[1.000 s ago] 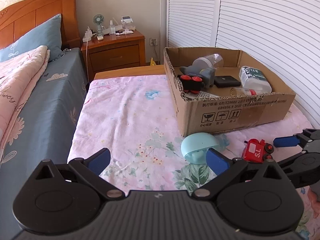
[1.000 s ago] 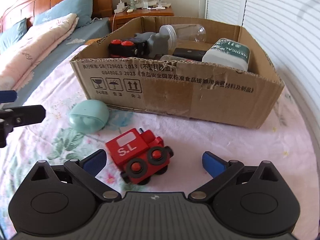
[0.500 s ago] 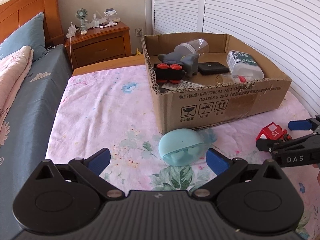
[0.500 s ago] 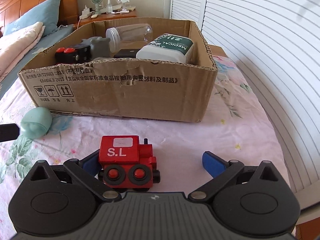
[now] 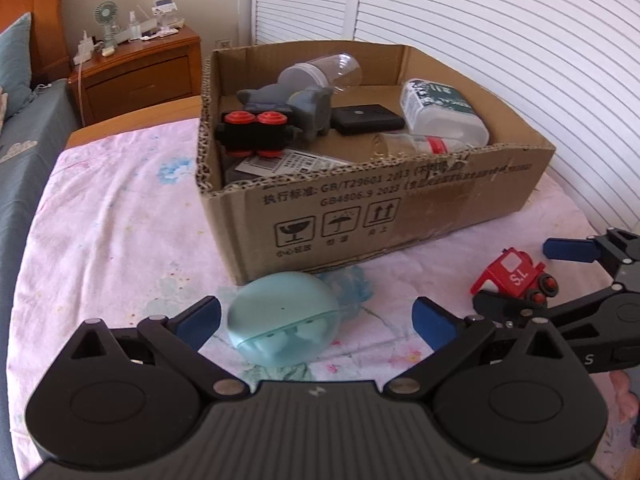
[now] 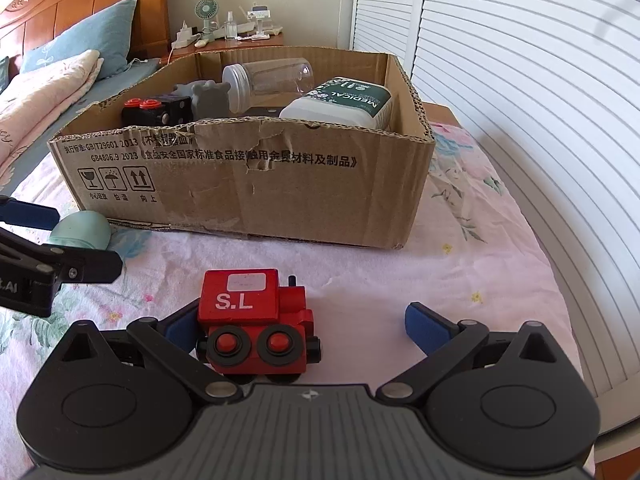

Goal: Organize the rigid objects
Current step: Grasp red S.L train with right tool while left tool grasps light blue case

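Note:
A pale teal earbud case (image 5: 285, 317) lies on the floral sheet just in front of the cardboard box (image 5: 400, 216). My left gripper (image 5: 316, 320) is open around it, one finger on each side, not touching. In the right wrist view a red toy train marked "S.L" (image 6: 256, 324) sits on the sheet between the open fingers of my right gripper (image 6: 304, 326), close against the left finger. The same train (image 5: 516, 276) and the right gripper (image 5: 532, 276) show at the right of the left wrist view. The box (image 6: 248, 196) holds a black toy car, a grey toy, jars and a bottle.
A wooden nightstand (image 5: 136, 76) with a small fan stands behind the box. A bed with blue and pink bedding (image 6: 52, 92) lies to the left. White louvred doors (image 6: 520, 80) run along the right. The sheeted surface ends at the right edge (image 6: 568, 320).
The left gripper has moved forward until the teal case lies between its fingers. The right gripper has closed in on the red train, which now sits between its fingers by the left one.

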Motion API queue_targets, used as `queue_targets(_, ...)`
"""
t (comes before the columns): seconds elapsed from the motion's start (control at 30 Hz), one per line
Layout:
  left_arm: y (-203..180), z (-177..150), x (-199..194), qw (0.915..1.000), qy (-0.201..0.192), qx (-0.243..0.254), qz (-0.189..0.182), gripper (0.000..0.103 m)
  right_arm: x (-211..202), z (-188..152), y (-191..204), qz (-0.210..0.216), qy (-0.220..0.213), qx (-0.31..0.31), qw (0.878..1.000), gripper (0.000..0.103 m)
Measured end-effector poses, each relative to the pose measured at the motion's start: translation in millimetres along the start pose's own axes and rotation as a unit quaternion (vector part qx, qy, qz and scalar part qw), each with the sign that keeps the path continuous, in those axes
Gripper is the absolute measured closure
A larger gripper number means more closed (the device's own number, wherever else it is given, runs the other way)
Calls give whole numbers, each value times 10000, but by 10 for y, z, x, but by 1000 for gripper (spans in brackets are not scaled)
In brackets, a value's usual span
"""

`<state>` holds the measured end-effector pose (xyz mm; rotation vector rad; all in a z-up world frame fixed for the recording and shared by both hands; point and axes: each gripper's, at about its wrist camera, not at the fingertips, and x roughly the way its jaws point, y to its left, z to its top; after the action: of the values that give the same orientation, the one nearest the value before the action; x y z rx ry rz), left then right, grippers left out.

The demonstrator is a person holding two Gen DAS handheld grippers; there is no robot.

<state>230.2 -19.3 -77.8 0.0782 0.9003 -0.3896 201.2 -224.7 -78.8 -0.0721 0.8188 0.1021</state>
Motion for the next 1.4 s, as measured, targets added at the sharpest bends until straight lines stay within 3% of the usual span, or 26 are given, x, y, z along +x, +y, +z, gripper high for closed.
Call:
queue_targets(0.27,-95,-51,-136,9951,320,207,-909,2,-11,-28,-16,83,-47,-76,9999,0)
queue_targets(0.33,-134,-64,-160,9972,128,454,-586,2,-13,-33,-16,86,-57,-81,9999,0)
queue_targets(0.43,-152,-58,-100,9973,41,732,-80,11,-13,-33,-19,87,-53,-83,9999,0)
queue_targets(0.5,-123,-38,-39,9978,130,641,-137,34,-13,-33,-18,88,-56,-82,9999,0)
queue_targets(0.53,-108,-33,-12,9982,179,559,-145,36,-13,-32,-18,85,-56,-81,9999,0)
queue_targets(0.77,-168,-38,40,9983,-1,572,48,37,-17,-39,-22,170,-56,-171,9997,0)
queue_targets(1.1,-175,-45,38,9985,-48,544,52,37,-52,-37,109,872,58,-913,9920,0)
queue_targets(1.4,-194,-61,32,9978,-94,652,25,37,-112,22,161,932,13,-948,9911,27)
